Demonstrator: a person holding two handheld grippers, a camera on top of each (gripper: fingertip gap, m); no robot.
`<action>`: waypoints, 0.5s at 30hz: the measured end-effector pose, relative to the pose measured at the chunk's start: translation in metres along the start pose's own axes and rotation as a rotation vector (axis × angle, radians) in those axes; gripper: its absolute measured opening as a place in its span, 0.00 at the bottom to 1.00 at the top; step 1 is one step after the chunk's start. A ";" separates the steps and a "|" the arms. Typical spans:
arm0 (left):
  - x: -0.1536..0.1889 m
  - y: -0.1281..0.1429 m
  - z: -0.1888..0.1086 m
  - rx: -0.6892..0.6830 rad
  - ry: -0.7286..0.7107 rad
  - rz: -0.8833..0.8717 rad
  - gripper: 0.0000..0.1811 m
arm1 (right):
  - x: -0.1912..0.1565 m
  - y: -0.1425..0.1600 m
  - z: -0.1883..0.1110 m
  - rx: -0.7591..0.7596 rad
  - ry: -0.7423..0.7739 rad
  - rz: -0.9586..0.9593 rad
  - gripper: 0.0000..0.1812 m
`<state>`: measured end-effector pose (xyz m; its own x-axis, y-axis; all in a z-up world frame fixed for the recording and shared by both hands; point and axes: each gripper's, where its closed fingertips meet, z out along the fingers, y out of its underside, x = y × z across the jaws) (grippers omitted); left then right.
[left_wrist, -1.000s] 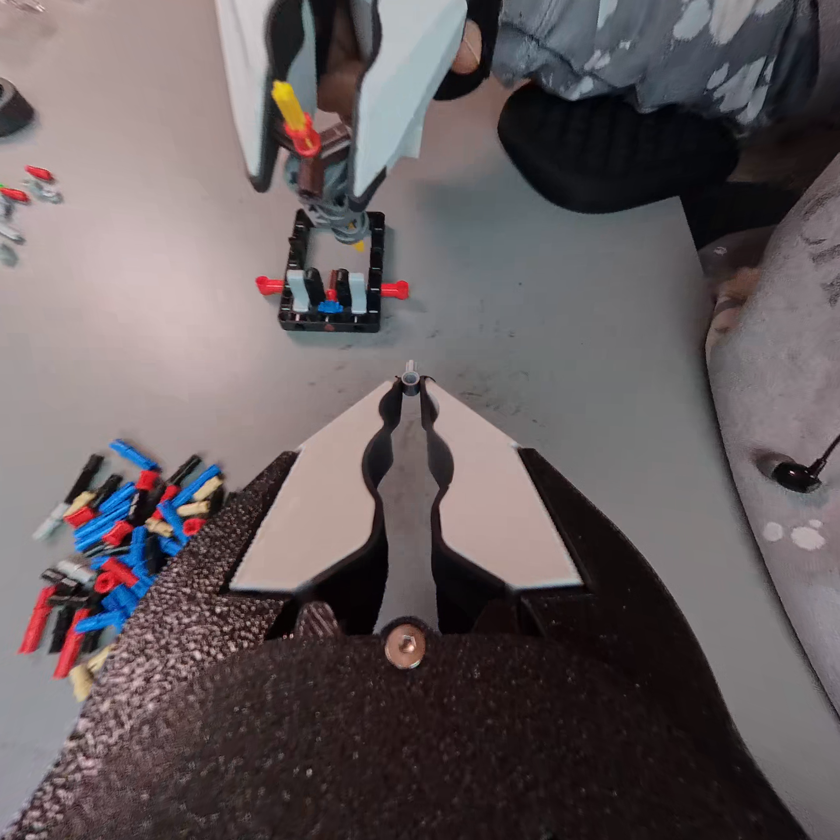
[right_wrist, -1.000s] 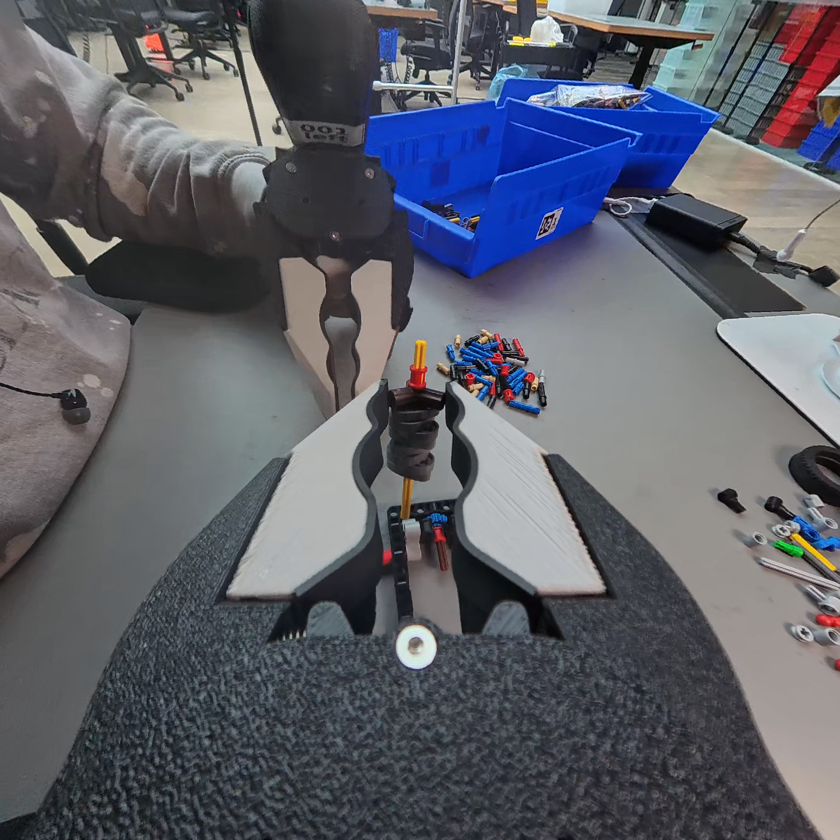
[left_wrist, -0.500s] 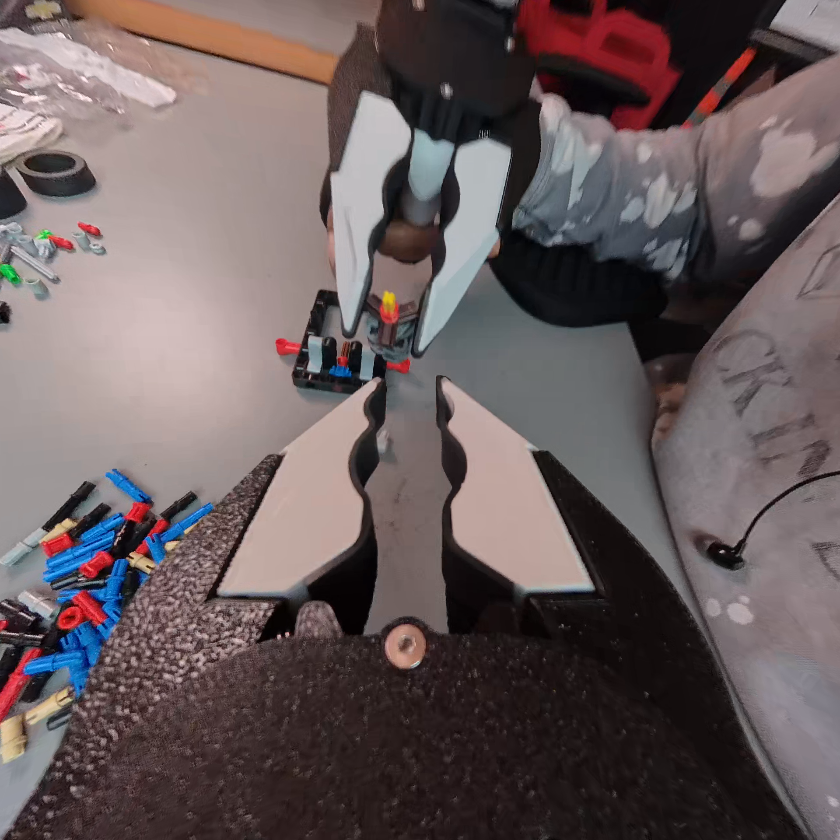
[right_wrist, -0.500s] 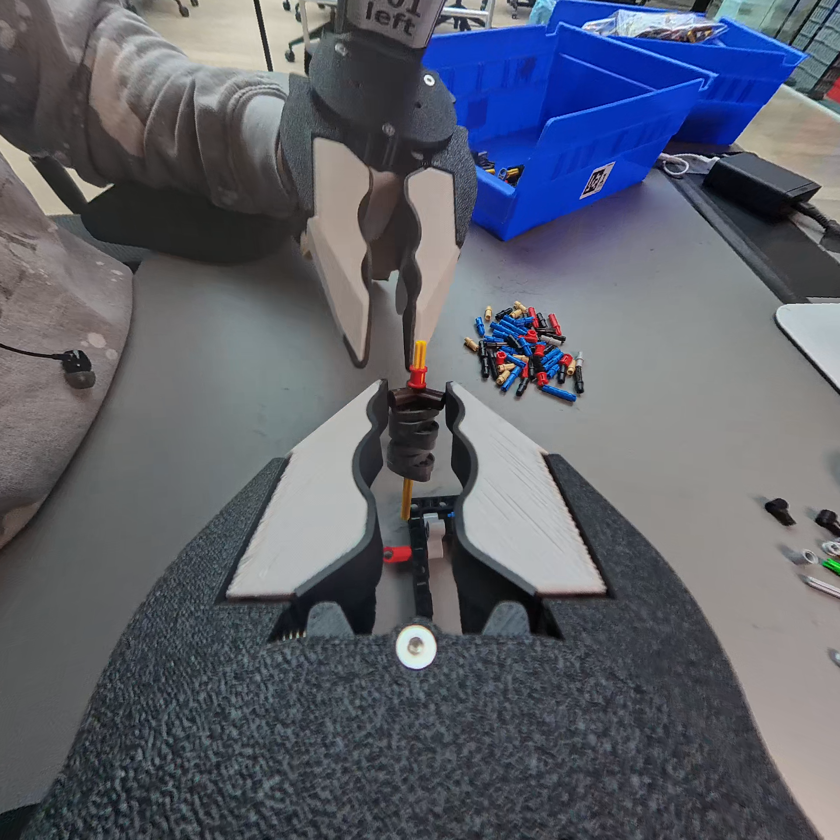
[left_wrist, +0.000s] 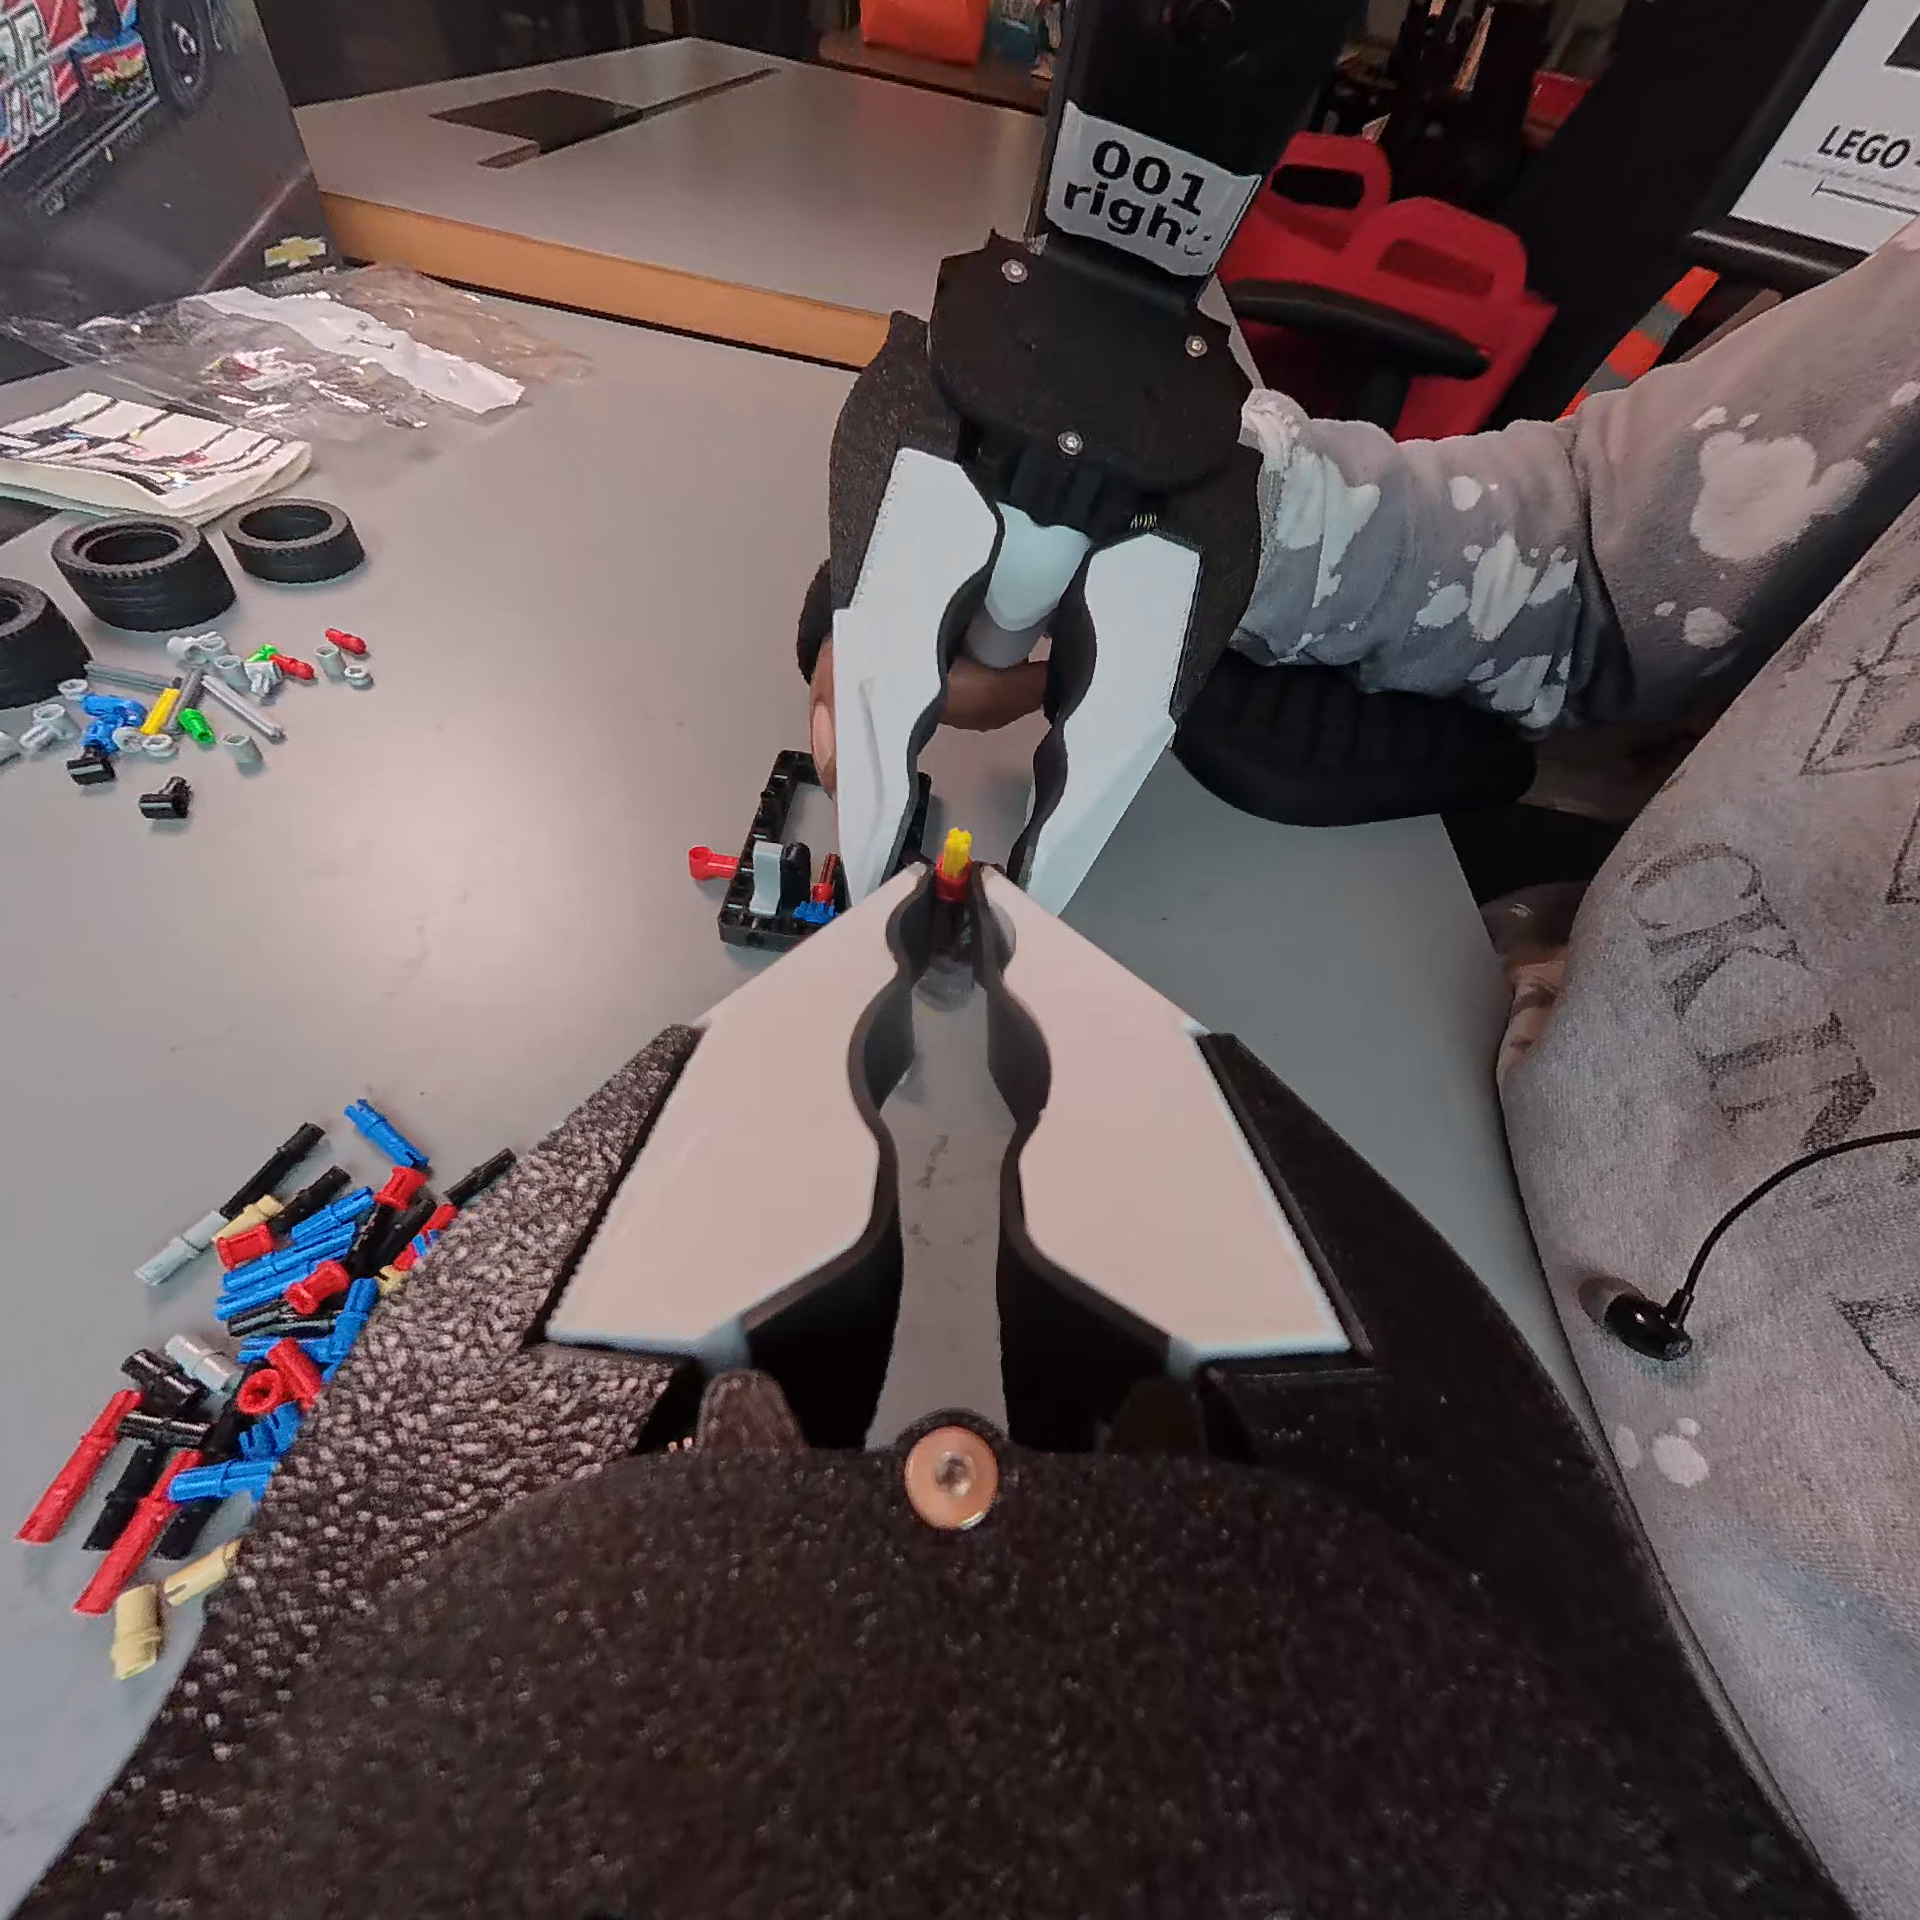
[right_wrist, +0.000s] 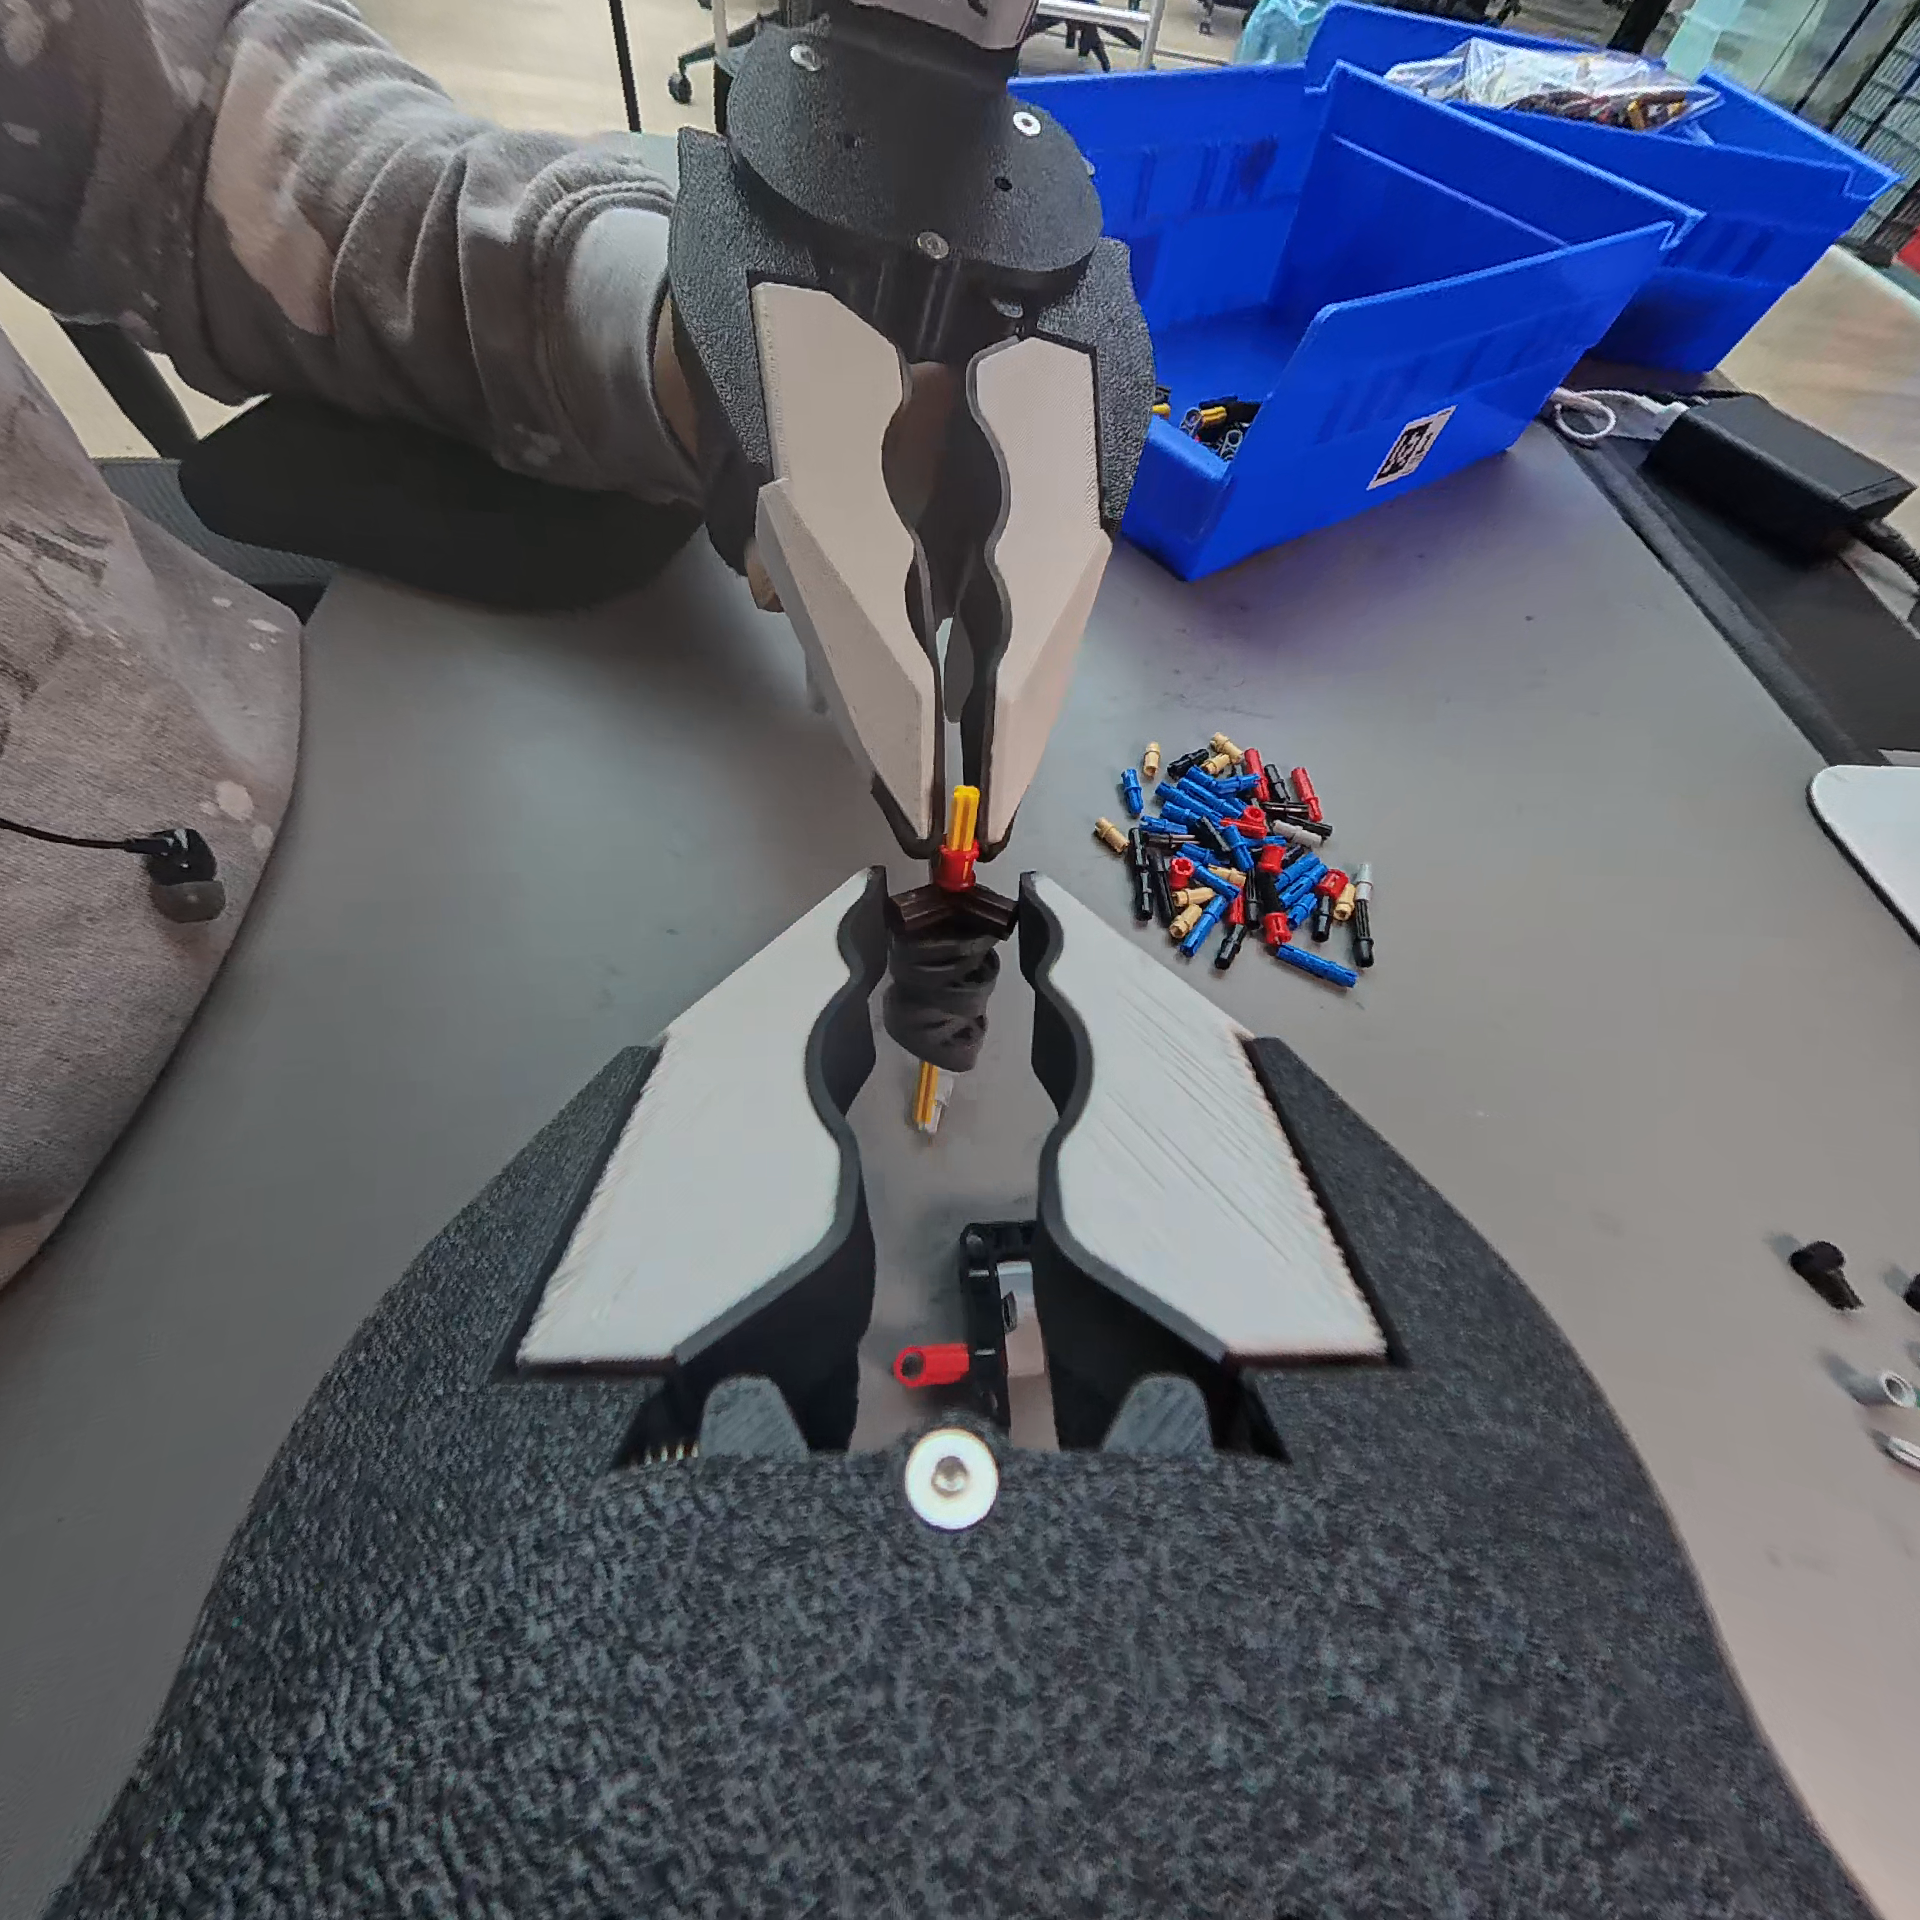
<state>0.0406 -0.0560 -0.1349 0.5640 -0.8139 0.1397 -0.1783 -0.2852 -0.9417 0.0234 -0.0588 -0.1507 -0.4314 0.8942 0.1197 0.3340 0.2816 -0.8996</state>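
Observation:
My right gripper (right_wrist: 948, 906) is shut on a small assembly (right_wrist: 940, 982): a yellow axle through a black worm gear, a dark brown piece and a red bush. It holds the assembly upright above the grey table. My left gripper (left_wrist: 951, 880) comes from the opposite side, and its tips close around the red bush and the yellow axle's top (left_wrist: 954, 857). It also shows in the right wrist view (right_wrist: 958, 836). A black rectangular frame (left_wrist: 774, 831) with grey, black, blue and red parts lies on the table just beside the grippers. It shows under my right gripper (right_wrist: 982, 1278).
A pile of blue, black, red and tan pins (left_wrist: 270, 1299) lies at the left. Black tyres (left_wrist: 145, 566), loose small parts (left_wrist: 177, 696) and plastic bags (left_wrist: 312, 353) lie further back. Blue bins (right_wrist: 1403, 312) and a power adapter (right_wrist: 1766, 468) stand at the far side. A person's sleeves flank the table. Only a small space, under 4 cm, lies between the two pairs of fingers.
My left gripper let go of a small grey pin, opened, rose to the axle's top and closed there. My right gripper carried the assembly away from the black frame.

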 end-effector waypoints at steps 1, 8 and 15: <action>-0.002 -0.002 -0.002 0.012 -0.008 0.003 0.03 | 0.003 -0.003 -0.001 0.017 0.016 0.008 0.14; -0.024 -0.021 -0.036 0.126 -0.065 -0.023 0.02 | 0.001 0.032 -0.004 -0.180 -0.018 0.072 0.19; -0.031 -0.027 -0.051 0.166 -0.102 -0.014 0.02 | -0.005 0.073 0.016 -0.554 -0.015 0.004 0.11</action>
<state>-0.0134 -0.0491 -0.0982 0.6462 -0.7521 0.1297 -0.0387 -0.2020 -0.9786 0.0364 -0.0485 -0.2241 -0.4393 0.8920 0.1070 0.7251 0.4223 -0.5439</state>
